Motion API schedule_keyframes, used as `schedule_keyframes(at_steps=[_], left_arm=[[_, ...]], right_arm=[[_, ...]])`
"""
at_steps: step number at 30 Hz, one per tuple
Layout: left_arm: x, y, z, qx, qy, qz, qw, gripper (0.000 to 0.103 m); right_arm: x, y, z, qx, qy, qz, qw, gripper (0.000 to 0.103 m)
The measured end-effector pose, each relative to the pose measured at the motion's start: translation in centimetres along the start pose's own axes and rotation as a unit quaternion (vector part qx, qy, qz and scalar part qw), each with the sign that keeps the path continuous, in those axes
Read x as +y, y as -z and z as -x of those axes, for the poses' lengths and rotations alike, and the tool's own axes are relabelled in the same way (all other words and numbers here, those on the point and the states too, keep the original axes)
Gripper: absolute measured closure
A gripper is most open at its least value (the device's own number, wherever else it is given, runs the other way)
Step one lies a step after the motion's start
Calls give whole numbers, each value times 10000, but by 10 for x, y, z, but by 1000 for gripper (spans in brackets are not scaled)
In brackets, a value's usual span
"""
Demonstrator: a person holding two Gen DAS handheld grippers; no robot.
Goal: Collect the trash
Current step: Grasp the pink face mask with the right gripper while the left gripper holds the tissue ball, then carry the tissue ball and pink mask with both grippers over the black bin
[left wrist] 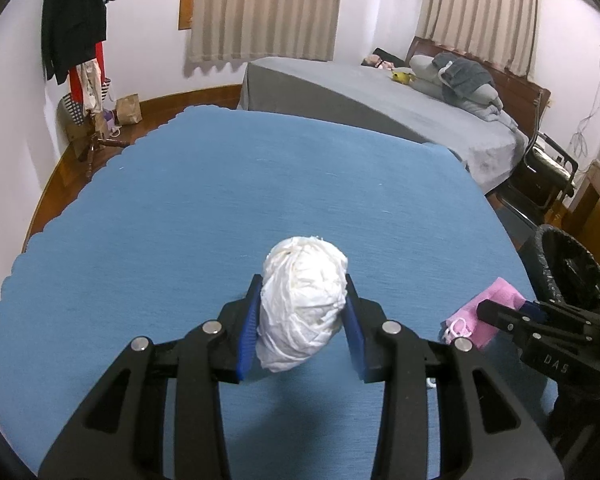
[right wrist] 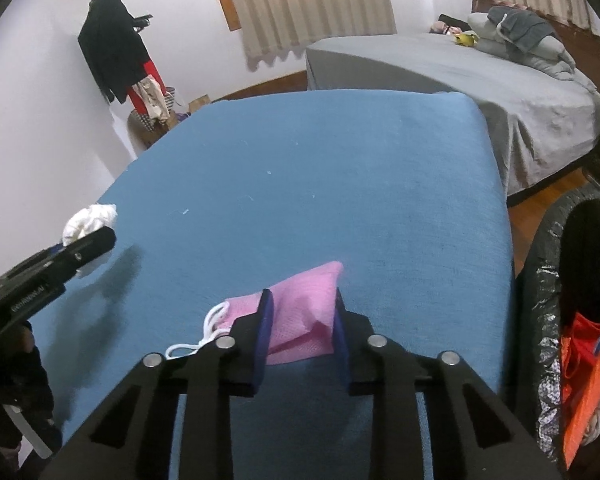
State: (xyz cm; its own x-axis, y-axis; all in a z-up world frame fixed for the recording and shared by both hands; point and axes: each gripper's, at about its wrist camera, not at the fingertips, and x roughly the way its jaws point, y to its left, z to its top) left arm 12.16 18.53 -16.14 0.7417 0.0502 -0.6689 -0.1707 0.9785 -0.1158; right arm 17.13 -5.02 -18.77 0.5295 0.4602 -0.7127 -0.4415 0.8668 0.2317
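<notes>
Writing: "DAS" is read on the right gripper (left wrist: 500, 312).
Left gripper (left wrist: 302, 312): clamped on tissue wad (left wrist: 302, 304), held above blue table (left wrist: 220, 200).
Right gripper: clamped on pink mask (right wrist: 300, 316), beside bin (right wrist: 548, 280).

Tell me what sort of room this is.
Most likely a bedroom in a home: a bed with grey bedding and pillows, a coat stand hung with clothes, curtained windows.
</notes>
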Motion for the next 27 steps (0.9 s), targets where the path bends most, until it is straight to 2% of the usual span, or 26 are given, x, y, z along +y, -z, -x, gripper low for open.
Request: schedule_keyframes(at_steps=[6,8,11,13,17,18,23,27], left_arm=[[-7,-1,1,-14,58,-55,10000,66],[-8,-1,0,-4,72,-63,10000,66],[-8,0,0,7,81,-62,9999,66],[-8,0,0,0,75,-66,9999,66],[-11,0,0,17,88,-74,9999,66],[-12,1,-1,25,93,-80,9999,66],[-15,1,1,24,106,-122,9999,66],[-18,-2,4,-2,100,-133,9999,66]], right_arm=[[2,1,3,-20,-38,21,10000,79],[2,1,3,11,-4,16,10000,72],[0,-1,3,27,14,-37,10000,70],[-2,-2,3,51,53,-65,10000,65],[-5,1,1,123,78,-95,9998,65],[-6,2,1,138,54,-103,9998,66],[-4,-2,7,93,-68,-48,9999,82],[-1,-9,19,-87,-151,1,9998,87]])
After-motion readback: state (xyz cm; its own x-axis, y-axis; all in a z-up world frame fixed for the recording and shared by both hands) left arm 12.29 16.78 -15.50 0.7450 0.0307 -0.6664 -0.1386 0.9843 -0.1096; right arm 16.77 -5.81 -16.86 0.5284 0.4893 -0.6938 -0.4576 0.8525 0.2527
